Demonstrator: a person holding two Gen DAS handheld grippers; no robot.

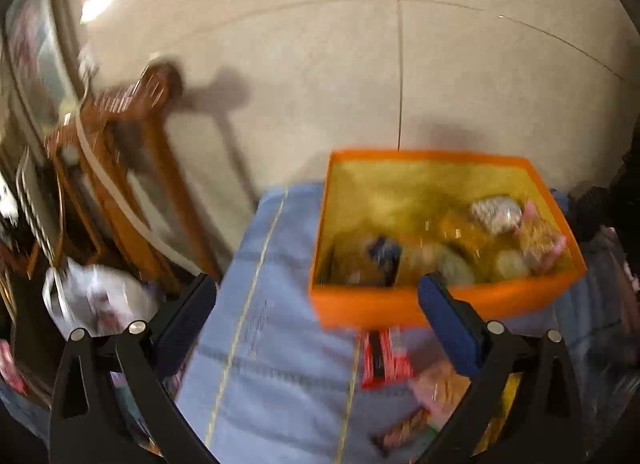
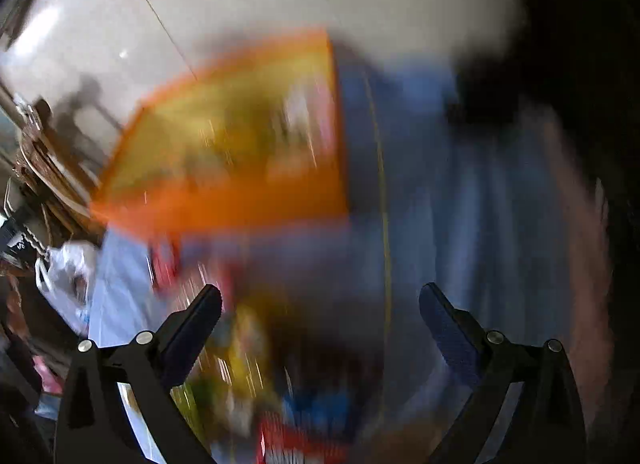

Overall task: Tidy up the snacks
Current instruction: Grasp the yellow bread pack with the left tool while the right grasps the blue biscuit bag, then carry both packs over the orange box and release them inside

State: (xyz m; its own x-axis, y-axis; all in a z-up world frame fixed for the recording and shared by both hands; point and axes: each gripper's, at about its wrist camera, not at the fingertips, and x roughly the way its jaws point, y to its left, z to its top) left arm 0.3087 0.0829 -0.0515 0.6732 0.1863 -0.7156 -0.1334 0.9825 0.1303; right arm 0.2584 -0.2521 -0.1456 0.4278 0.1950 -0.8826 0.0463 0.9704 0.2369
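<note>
Sitting on a blue cloth [image 1: 280, 344] is an orange box [image 1: 440, 304] with yellow walls inside, and wrapped snacks [image 1: 496, 215] are lying in it. The left gripper [image 1: 316, 292] is standing wide with nothing between its fingers, and the box is just ahead of it, a bit to its right. The right gripper [image 2: 320, 300] is also standing wide and holding nothing, with more snacks [image 2: 248, 344] lying blurry between its fingers below, and the box [image 2: 240, 199] ahead to its left.
</note>
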